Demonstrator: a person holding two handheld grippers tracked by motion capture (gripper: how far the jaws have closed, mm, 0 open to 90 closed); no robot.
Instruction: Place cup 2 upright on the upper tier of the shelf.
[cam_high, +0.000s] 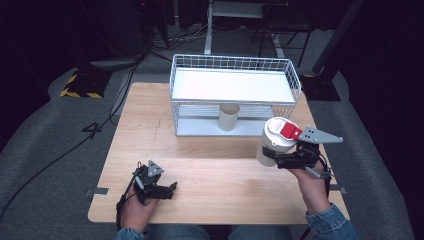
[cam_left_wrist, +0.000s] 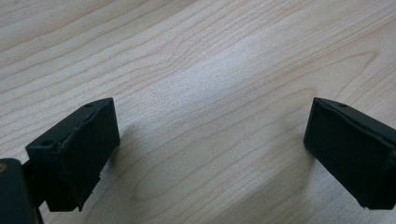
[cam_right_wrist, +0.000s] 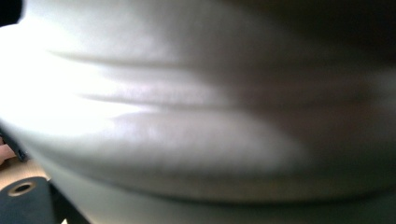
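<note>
One smooth white cylindrical cup (cam_high: 274, 141) in the right hand-held gripper (cam_high: 280, 160).

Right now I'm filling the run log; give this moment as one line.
left tool: open, empty, over table | right tool: shut on white container | cup: in rack

A dark "4" marked on the grey floor (cam_high: 50, 150) left of the table (cam_high: 150, 110).
</note>
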